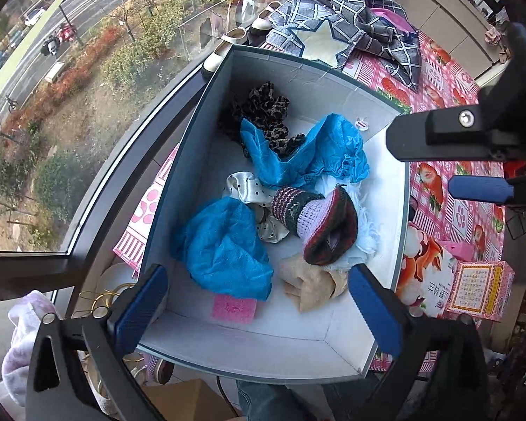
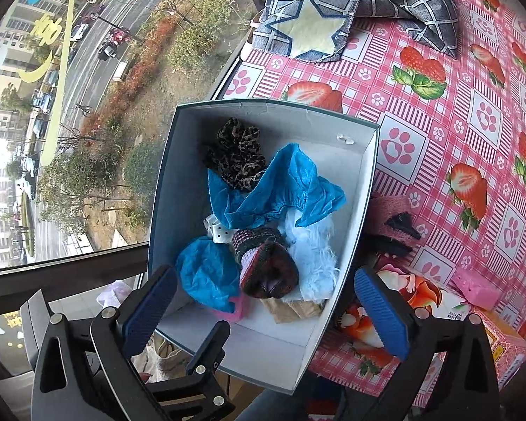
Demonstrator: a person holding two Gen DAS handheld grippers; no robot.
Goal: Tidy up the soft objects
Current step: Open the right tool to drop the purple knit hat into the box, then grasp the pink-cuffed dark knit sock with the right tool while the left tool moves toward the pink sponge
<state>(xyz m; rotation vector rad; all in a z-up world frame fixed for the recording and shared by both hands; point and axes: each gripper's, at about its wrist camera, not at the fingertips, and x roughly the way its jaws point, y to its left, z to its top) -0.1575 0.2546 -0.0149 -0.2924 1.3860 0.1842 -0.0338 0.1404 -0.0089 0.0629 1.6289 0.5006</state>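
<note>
Both wrist views looking steeply down from close above, sharing the open box point(image 1: 207, 112) point(image 2: 164, 182), tablecloth point(image 1: 438, 94) point(image 2: 420, 133), window.

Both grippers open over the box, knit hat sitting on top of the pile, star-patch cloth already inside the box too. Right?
Not quite. The star-patch cloth is not in the box; it lies on the strawberry tablecloth beyond the box, as the right wrist view shows. The rest holds: the left gripper and right gripper are open above the box, and the knit hat sits on top of the pile.

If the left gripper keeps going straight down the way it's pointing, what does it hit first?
Most likely the knitted hat in the box; the open left gripper points down at the pile, though depth is unclear.
</note>
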